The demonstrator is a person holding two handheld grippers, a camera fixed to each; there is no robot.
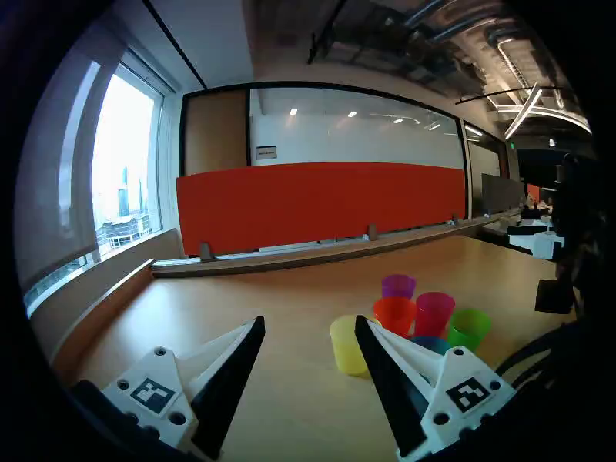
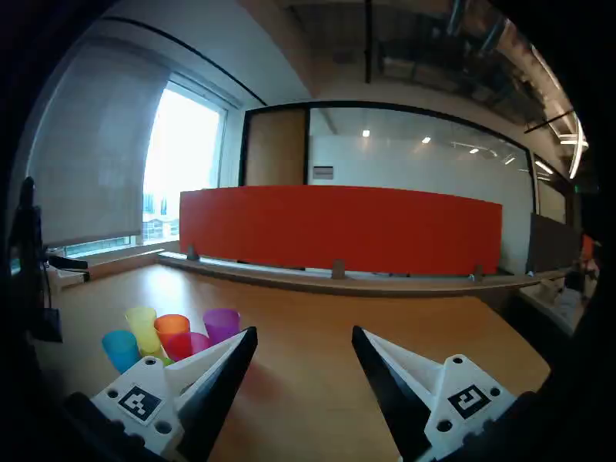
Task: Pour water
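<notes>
Several plastic cups stand grouped on the wooden table (image 1: 292,292). In the left gripper view a yellow cup (image 1: 346,345) is nearest, with orange (image 1: 394,314), purple (image 1: 398,286), magenta (image 1: 433,311), green (image 1: 468,327) and blue (image 1: 429,343) cups behind it. My left gripper (image 1: 309,333) is open, the yellow cup just beyond its right fingertip. In the right gripper view the same cups sit low on the left: blue (image 2: 121,349), yellow (image 2: 142,327), orange (image 2: 173,333), purple (image 2: 222,323). My right gripper (image 2: 304,339) is open with nothing between its fingers, the cups off to its left.
A red partition panel (image 1: 323,202) runs along the table's far edge, with a window (image 1: 123,177) at the left. Dark equipment and cables (image 1: 566,292) sit at the right edge of the left gripper view; a dark stand (image 2: 35,262) rises at the left of the right gripper view.
</notes>
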